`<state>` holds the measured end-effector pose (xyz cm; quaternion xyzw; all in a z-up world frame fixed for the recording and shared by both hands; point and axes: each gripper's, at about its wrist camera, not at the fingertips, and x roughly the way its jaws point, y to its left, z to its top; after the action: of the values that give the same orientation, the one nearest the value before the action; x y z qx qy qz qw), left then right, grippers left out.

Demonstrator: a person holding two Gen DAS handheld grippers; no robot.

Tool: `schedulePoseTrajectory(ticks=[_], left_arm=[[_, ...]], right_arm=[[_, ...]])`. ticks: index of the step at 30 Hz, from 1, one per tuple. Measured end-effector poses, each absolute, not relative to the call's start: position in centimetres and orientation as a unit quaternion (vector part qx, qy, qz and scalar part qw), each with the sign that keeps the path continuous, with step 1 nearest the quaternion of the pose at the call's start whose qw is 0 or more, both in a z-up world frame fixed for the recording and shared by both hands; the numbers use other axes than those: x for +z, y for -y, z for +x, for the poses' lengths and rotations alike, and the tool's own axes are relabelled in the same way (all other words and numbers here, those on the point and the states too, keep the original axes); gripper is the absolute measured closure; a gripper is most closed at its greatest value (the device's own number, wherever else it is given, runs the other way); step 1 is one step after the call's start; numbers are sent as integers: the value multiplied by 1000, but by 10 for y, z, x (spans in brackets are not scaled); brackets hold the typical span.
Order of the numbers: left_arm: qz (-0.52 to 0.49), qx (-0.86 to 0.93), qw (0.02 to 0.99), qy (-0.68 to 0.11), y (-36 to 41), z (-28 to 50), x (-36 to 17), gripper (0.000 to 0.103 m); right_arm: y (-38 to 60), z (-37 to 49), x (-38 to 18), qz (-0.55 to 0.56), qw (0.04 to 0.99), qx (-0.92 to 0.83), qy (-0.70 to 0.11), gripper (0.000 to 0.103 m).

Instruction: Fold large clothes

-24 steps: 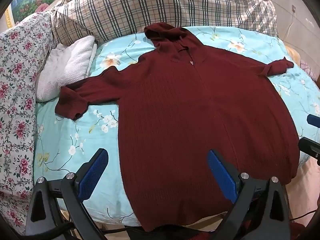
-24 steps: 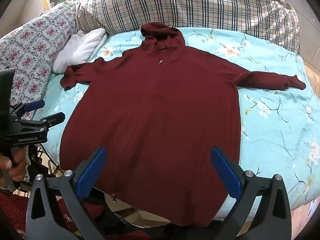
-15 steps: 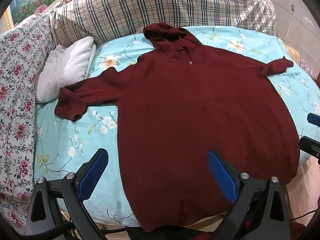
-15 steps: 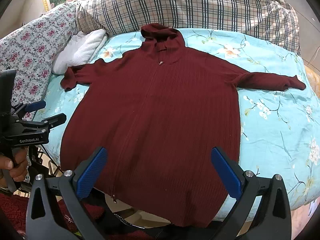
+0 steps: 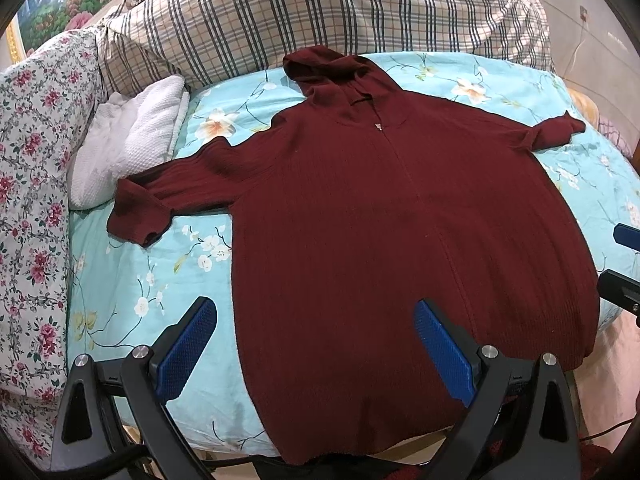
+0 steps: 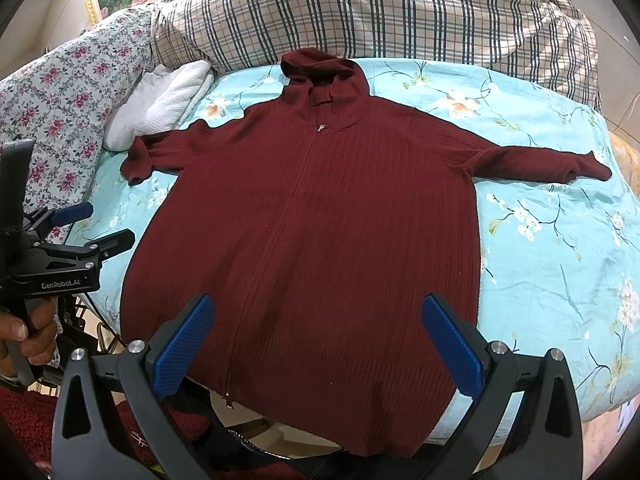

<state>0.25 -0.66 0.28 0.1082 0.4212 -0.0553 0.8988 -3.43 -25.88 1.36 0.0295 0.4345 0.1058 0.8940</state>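
Observation:
A large dark red knitted hooded cardigan [image 5: 380, 220] lies flat, front up and zipped, on the bed, sleeves spread to both sides, hood towards the pillows; it also shows in the right wrist view [image 6: 320, 232]. Its hem hangs over the near bed edge. My left gripper [image 5: 316, 344] is open and empty, held above the hem's left part. My right gripper [image 6: 318, 340] is open and empty above the hem's middle. The left gripper also shows at the left edge of the right wrist view [image 6: 92, 226], held in a hand.
The bed has a light blue floral sheet [image 5: 132, 300]. A plaid duvet [image 5: 320, 12] is piled at the head, a white folded towel [image 5: 128, 144] lies by the left sleeve, and a floral quilt [image 5: 28, 200] runs along the left side.
Almost nothing has changed; both grippers stay open and hover at the near edge with only a slight drift of view.

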Motion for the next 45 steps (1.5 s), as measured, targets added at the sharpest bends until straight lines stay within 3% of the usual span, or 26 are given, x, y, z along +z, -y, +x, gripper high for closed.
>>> schedulePoseTrajectory(ticks=[31, 43, 45], left_arm=[[130, -49, 892, -431, 8, 20, -13, 4], [129, -49, 878, -458, 10, 49, -27, 4], [127, -48, 877, -461, 11, 56, -29, 4]], right_arm=[[271, -23, 4, 25, 886, 83, -456, 0], [333, 5, 0, 116, 890, 43, -439, 1], [353, 14, -1, 135, 892, 28, -431, 5]])
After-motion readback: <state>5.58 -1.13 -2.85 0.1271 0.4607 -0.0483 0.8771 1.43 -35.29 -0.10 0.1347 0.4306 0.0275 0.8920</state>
